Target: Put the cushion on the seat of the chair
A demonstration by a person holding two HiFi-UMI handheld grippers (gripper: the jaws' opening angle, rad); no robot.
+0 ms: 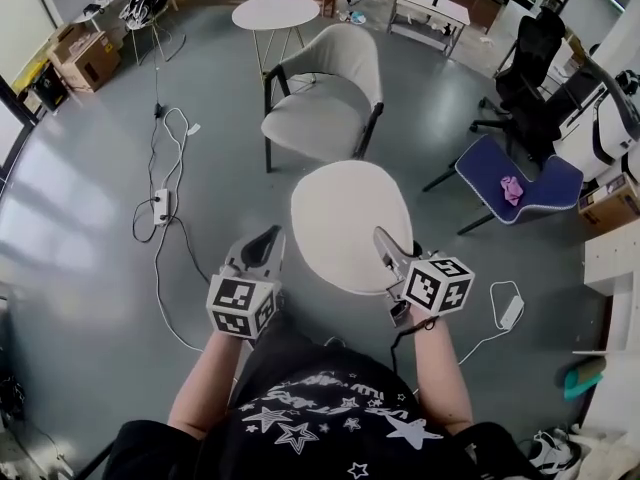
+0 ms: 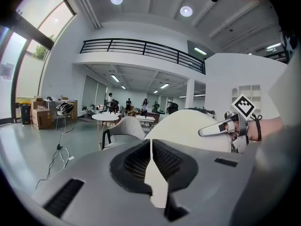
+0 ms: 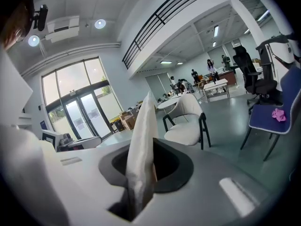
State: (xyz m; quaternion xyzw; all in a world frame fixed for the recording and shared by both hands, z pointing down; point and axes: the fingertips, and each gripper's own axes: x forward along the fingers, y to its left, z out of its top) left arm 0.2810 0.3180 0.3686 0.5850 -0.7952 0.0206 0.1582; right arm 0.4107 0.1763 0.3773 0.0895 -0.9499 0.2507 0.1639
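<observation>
Cushion (image 1: 345, 223), pale, oval, flat, hangs before the chair (image 1: 325, 118), its edges pinched by the left gripper (image 1: 265, 248) and right gripper (image 1: 390, 246); only the right gripper view shows its thin edge.

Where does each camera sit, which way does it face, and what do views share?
Head view: on the person's head, facing steeply down; shows torso, forearms, left gripper, right gripper, cushion between them.
Left gripper view: on that gripper, along jaws shut on the cushion's edge; right wrist shows.
Right gripper view: likewise, jaws shut on the cushion.
Shared: all see the cushion and white chair.
</observation>
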